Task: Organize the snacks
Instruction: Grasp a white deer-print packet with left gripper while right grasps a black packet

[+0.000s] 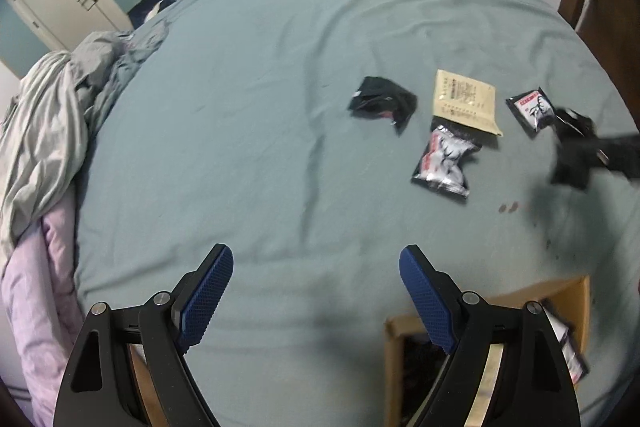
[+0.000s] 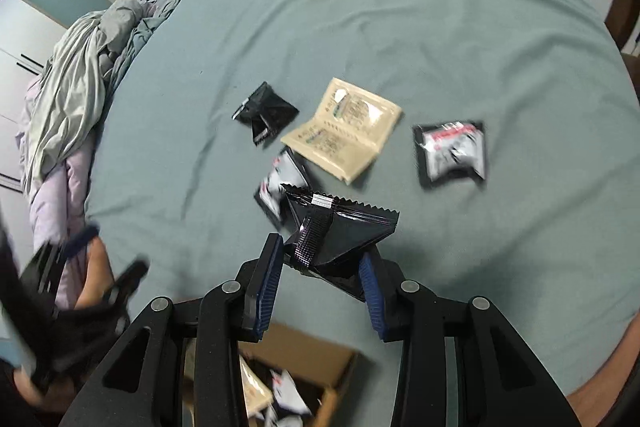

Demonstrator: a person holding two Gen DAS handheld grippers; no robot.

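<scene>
Right claw [image 2: 322,261] pinches black snack pouch [image 2: 340,231] above bed [image 2: 440,27], box [image 2: 320,363] just below. Left claw [image 1: 316,291] gapes, holds nothing. Pouch looks light, crinkly, slick; grip on puffed body probably slips, so crimped seam is safer.

Rumpled grey duvet [image 1: 60,99] and lilac quilt [image 1: 36,307] along the teal bedsheet's [image 1: 260,107] edge

I'm in a home bedroom: big bed [image 1: 260,115] w/ teal sheet; rumpled grey and lilac duvet [image 1: 44,131] heaped along bed's left edge; white wardrobe doors [image 1: 60,3] beyond bed's far-left corner, teal walls.
</scene>
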